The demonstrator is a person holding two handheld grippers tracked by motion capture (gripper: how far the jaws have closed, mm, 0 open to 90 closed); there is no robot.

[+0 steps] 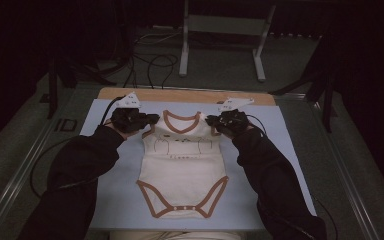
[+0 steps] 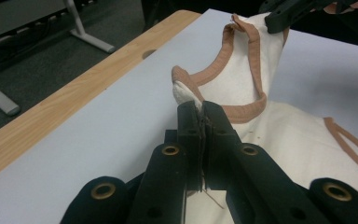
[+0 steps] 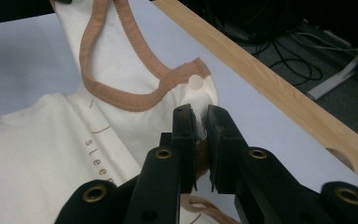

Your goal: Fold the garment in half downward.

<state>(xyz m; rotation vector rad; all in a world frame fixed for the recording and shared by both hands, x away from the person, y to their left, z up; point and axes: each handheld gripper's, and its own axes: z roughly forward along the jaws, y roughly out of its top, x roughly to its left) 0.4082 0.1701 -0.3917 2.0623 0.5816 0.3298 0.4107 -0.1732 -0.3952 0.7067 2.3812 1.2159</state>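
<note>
Bodysuit (image 1: 182, 165) spread flat, front up, on the blue mat (image 1: 280, 150) covering the bench (image 1: 180, 94); neckline toward the far edge, snap crotch toward the person. Left tool (image 1: 152, 119) pinches the garment's left shoulder tab; in the left gripper view its jaws are pressed together on a fold of cream cloth (image 2: 186, 93) beside the tan binding. Right tool (image 1: 210, 120) pinches the opposite shoulder, jaws closed on a bunch of fabric just below a white snap (image 3: 196, 83). Both shoulders are lifted slightly off the mat, and the neckline (image 1: 181, 122) hangs between them.

Handling, as judged: the knit is light, soft and limp, so it will sag and crease wherever unsupported. It is not fragile or slippery. The bound edges at shoulders and leg openings are thicker and give the surest hold; paired grips at matching corners should keep it flat.
</note>
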